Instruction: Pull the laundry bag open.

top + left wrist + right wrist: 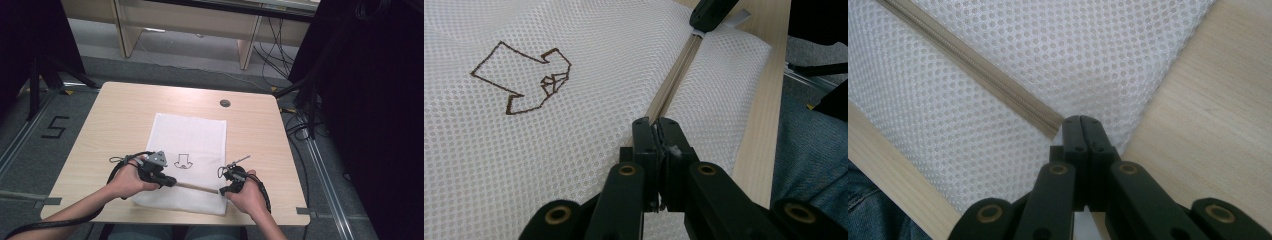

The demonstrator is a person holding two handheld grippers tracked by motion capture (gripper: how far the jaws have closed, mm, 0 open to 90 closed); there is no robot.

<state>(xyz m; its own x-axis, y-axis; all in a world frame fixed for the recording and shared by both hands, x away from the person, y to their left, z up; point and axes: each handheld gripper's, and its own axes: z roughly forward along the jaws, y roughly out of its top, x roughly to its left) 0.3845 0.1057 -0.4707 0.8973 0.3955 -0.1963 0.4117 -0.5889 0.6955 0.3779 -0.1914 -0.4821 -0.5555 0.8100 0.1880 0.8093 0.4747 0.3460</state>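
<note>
On the near edge of the table, a white mesh bag (192, 150) is pinned at both ends of its zip.

The left gripper (658, 131) has its jaws pressed together on something small at the beige zip (674, 80), most likely the slider, though I cannot make it out for certain. The right gripper (1083, 129) is closed flat on the bag's corner, just where the zip (973, 70) ends. My guess is that they are working the zip, one hand anchoring the fabric while the other is set to draw the slider along; that pull should run straight down the track with the mesh kept taut. A brown stitched motif (524, 77) sits well clear. The wooden table (120, 110) is otherwise bare apart from a round cable port (225, 103), so nothing blocks the way.
</note>
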